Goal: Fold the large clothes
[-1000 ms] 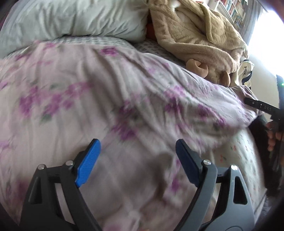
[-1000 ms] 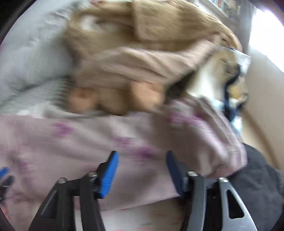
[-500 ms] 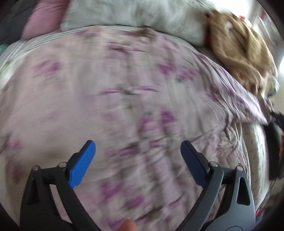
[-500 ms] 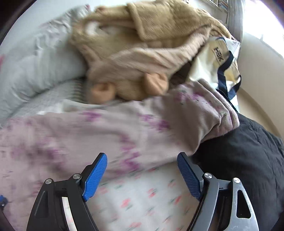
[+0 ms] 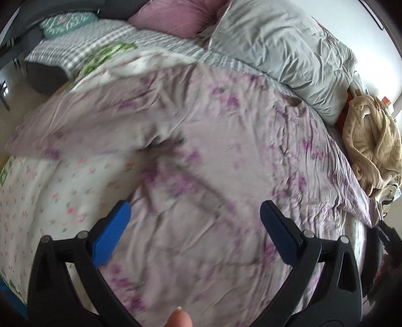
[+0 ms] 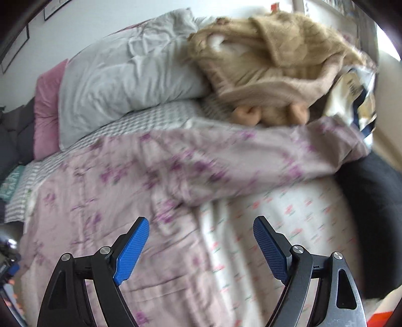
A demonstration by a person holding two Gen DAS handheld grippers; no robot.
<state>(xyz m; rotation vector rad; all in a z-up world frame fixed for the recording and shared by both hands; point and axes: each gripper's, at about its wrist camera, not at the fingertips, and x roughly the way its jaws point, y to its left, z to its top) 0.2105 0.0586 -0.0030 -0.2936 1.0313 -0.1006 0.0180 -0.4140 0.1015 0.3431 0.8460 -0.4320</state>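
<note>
Left gripper (image 5: 194, 225) and right gripper (image 6: 201, 241) both angled downward, jaws just opened wide, empty.

The garment (image 5: 226, 140) lies spread across the bed (image 5: 37, 196), on top of the sheet (image 6: 289, 226). Behind it, two pillows (image 5: 284, 42) sit side by side at the head. A heaped blanket (image 6: 271, 55) lies right of them.

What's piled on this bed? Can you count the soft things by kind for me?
Pillows: 3 (grey, pink, teal)
Floral purple cloth spread out: 1
Tan fleece heap: 1
Total: 5
</note>
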